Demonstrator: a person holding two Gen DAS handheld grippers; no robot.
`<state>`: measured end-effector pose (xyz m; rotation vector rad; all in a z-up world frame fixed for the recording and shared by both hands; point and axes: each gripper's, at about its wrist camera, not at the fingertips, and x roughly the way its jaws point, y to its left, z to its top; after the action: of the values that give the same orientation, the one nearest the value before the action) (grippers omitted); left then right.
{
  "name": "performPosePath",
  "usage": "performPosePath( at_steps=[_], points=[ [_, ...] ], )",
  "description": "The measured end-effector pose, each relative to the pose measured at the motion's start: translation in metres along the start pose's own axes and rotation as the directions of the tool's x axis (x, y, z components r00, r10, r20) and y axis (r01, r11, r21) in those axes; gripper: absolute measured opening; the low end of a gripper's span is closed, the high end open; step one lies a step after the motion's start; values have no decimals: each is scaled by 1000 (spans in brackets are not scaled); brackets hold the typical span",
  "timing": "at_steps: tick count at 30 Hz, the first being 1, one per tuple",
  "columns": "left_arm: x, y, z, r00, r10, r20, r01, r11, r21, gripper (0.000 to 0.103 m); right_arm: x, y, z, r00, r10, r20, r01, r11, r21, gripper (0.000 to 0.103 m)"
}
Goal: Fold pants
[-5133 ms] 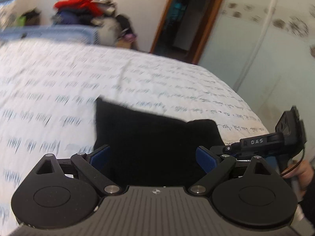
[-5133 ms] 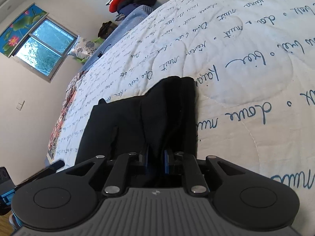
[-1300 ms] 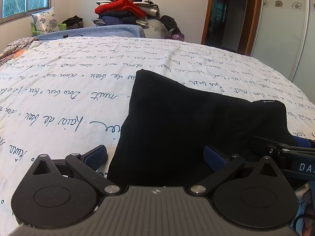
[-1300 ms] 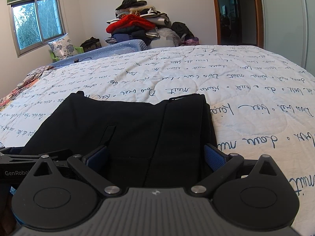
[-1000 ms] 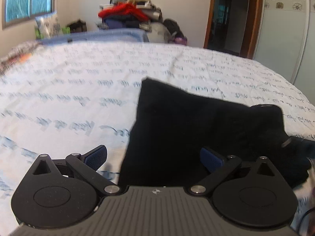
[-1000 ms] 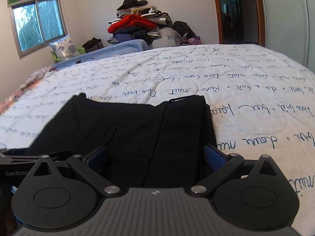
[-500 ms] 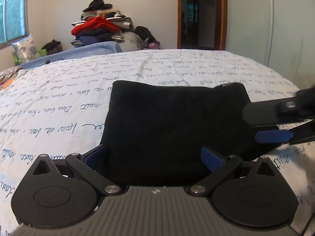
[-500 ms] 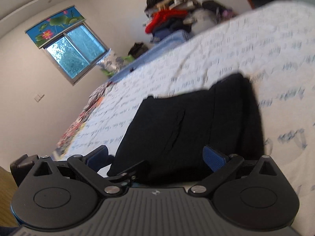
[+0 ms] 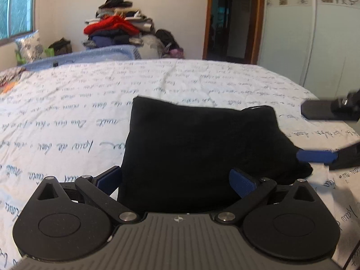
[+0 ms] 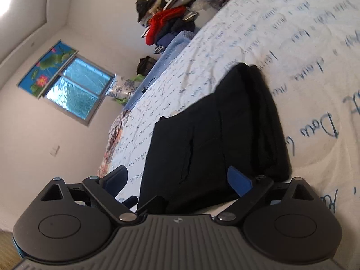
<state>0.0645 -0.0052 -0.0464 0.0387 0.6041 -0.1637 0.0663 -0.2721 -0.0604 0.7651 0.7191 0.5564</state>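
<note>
The black pants (image 9: pixel 202 148) lie folded into a compact rectangle on the white quilt; they also show in the right wrist view (image 10: pixel 220 135). My left gripper (image 9: pixel 175 180) is open and empty, its blue-padded fingers spread at the near edge of the pants. My right gripper (image 10: pixel 180 180) is open and empty, tilted, just short of the pants' near end. The right gripper also shows at the right edge of the left wrist view (image 9: pixel 324 135), open, beside the pants' right end.
The bed's white quilt (image 9: pixel 67 117) with blue script spreads all around the pants. A pile of clothes (image 9: pixel 117 31) stands at the far wall. A window (image 10: pixel 76 90) is on the left, a doorway (image 9: pixel 229 20) and wardrobe (image 9: pixel 315 33) on the right.
Both grippers have drawn back a little from the folded pants. The right gripper has rolled to a steep tilt and lifted at the right side. The pants have not moved.
</note>
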Motion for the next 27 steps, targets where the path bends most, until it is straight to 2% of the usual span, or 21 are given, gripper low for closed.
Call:
performPosePath(
  at_steps=[1,3,6,7,9,12,15,18,21,22,24,27],
  points=[
    [0,-3,-1,1000,-8,3,8,1000,16,102,0,8,1,1000,-1,-1,1,999,-38,101],
    [8,-10,-4,999,-15,-37,17,999,47,102,4,17,2,1000,-23,-9,22,996,-92,102],
    [19,-15,-13,998,-20,-62,25,997,79,103,15,-2,3,995,-97,-38,95,994,-48,102],
    [21,-15,-16,998,-20,-64,25,996,86,103,15,-16,3,997,-67,-45,67,998,3,102],
    [22,-14,-18,998,-26,-60,32,995,90,103,7,-35,2,1000,14,-1,-13,995,102,102],
    [13,-10,-13,998,-31,-48,35,997,70,102,-4,-35,5,1000,23,19,-25,989,144,102],
    [4,-5,-6,999,-26,-26,27,999,45,102,-19,-16,9,998,-43,52,41,999,29,102],
    [3,-3,12,999,-31,32,30,999,45,103,-19,10,18,988,-136,73,145,979,-140,103],
    [16,-7,39,994,49,99,-58,994,97,103,-5,24,40,980,-176,91,193,950,-245,103],
    [24,-6,47,993,62,103,-73,992,107,103,2,26,50,982,-164,92,183,949,-257,103],
    [49,-7,59,997,72,41,-76,990,117,102,19,26,71,988,-130,79,146,960,-241,103],
    [79,-10,61,999,27,-44,-23,996,82,102,55,13,99,999,-44,-4,43,991,-127,103]
  ],
)
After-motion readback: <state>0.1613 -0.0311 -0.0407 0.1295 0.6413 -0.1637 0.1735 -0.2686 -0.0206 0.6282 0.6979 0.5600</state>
